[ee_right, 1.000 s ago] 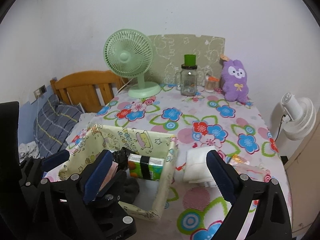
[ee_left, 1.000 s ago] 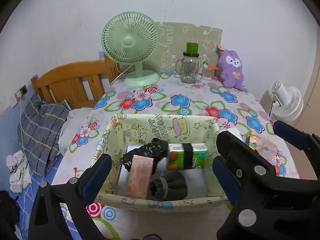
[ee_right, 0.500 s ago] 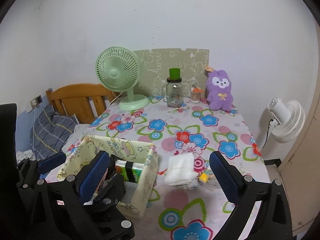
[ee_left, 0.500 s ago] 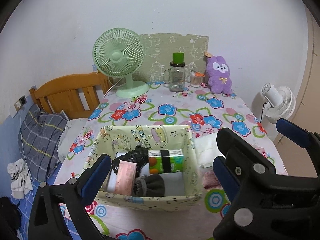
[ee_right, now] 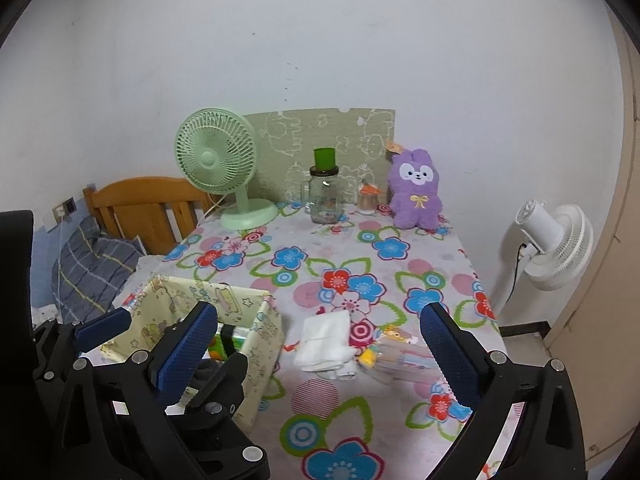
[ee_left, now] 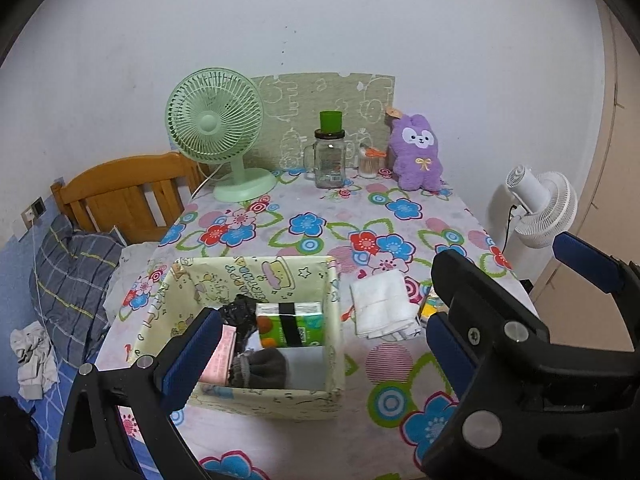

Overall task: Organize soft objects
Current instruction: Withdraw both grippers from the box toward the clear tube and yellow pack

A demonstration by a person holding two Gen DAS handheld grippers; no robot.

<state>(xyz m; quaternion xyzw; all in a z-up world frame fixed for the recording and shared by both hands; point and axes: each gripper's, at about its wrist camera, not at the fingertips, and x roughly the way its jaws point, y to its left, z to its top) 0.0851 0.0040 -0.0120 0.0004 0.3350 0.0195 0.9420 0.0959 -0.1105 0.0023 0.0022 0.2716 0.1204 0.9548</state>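
A pale yellow fabric box (ee_left: 276, 394) (ee_right: 264, 344) stands on the flowered table near its front left. It holds a green tissue pack (ee_left: 289, 323), a black bag (ee_left: 239, 312), a pink packet (ee_left: 218, 354) and a grey sock (ee_left: 266, 368). A folded white cloth (ee_left: 382, 304) (ee_right: 326, 344) lies right of the box. A purple plush rabbit (ee_left: 418, 152) (ee_right: 416, 188) sits at the back. My left gripper (ee_left: 320, 352) is open and empty above the box front. My right gripper (ee_right: 316, 352) is open and empty, above the table's front.
A green desk fan (ee_left: 218, 128), a glass jar with green lid (ee_left: 329, 156) and a small cup (ee_left: 369, 162) stand at the back. A small colourful packet (ee_right: 396, 350) lies right of the cloth. A white floor fan (ee_right: 556, 240) stands right of the table; a bed (ee_left: 76, 272) lies left.
Both grippers have pulled back and up from the box, so more of the table shows. The box contents and the white cloth have not moved.
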